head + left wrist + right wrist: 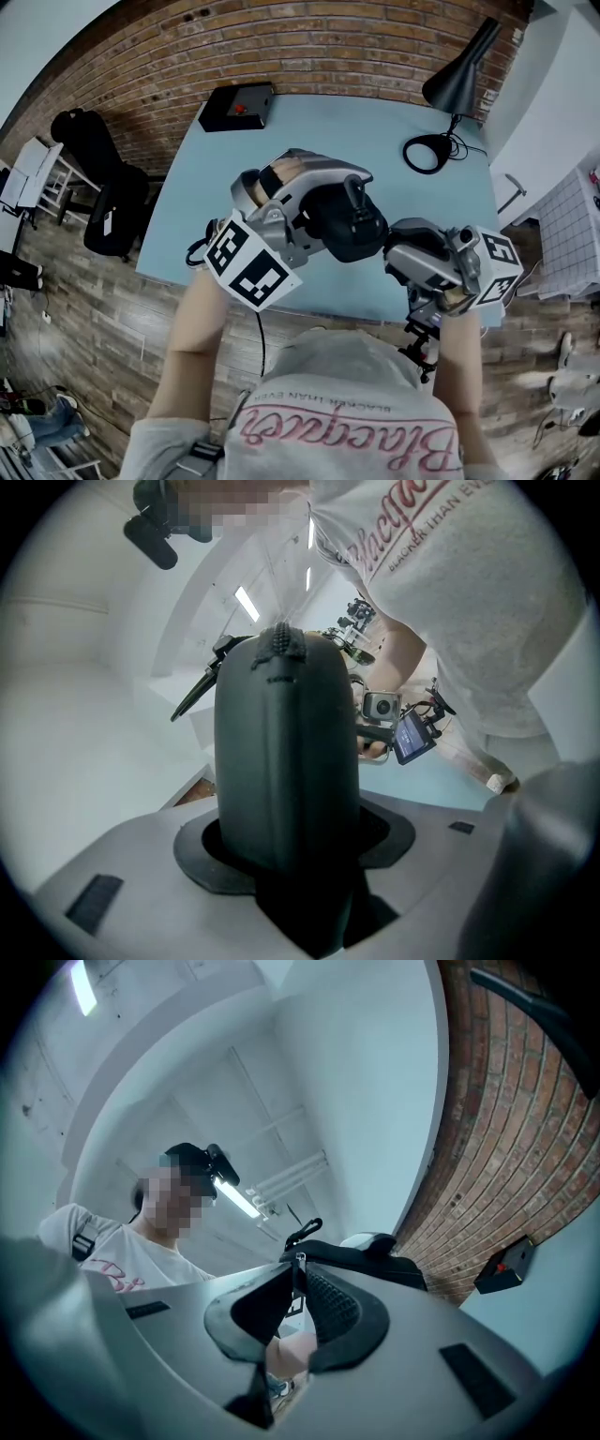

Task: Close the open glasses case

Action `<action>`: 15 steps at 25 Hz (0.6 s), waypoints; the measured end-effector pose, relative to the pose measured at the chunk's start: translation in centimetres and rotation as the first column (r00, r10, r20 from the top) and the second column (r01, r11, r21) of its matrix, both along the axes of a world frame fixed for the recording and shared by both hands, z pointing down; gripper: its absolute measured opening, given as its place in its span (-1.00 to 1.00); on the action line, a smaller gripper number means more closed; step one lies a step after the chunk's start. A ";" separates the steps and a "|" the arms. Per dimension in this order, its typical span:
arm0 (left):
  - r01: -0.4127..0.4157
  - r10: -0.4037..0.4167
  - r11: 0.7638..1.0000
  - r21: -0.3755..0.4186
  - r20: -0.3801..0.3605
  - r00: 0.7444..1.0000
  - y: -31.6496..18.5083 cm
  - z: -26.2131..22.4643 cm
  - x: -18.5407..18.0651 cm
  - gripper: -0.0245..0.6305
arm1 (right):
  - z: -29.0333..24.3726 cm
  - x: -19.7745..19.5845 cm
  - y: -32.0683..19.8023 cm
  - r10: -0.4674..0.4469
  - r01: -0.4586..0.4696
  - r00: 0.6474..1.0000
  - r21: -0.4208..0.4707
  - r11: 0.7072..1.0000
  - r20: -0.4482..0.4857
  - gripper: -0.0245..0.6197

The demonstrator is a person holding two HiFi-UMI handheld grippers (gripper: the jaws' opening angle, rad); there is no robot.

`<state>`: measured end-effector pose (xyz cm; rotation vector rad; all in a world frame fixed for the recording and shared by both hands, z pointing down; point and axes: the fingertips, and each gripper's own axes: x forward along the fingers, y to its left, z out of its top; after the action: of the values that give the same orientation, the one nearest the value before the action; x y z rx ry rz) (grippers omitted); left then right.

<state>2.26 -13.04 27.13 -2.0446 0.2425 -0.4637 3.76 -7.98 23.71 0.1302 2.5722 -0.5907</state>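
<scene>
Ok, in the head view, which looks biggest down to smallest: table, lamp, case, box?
1. table
2. lamp or case: unsure, since the case is nearer the camera and the lamp is long but thin
3. box

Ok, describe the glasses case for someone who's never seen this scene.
Find the blue table by the brick wall; two grippers meet above its near edge. The glasses case is the dark rounded shell clamped in the left gripper, the right gripper pinching its zip pull. Unlike the black box behind, it's held aloft.
</scene>
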 end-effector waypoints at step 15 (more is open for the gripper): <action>0.057 -0.056 0.998 -0.008 0.028 0.998 -1.3 0.9 -0.8 -0.13 | 0.5 -0.4 -1.8 0.180 -0.185 0.975 -0.023 0.983 -0.126 -0.86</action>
<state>1.46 -14.31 28.05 -2.0426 0.2823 -0.5289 3.32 -9.76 24.25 -0.1583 2.6534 -0.5899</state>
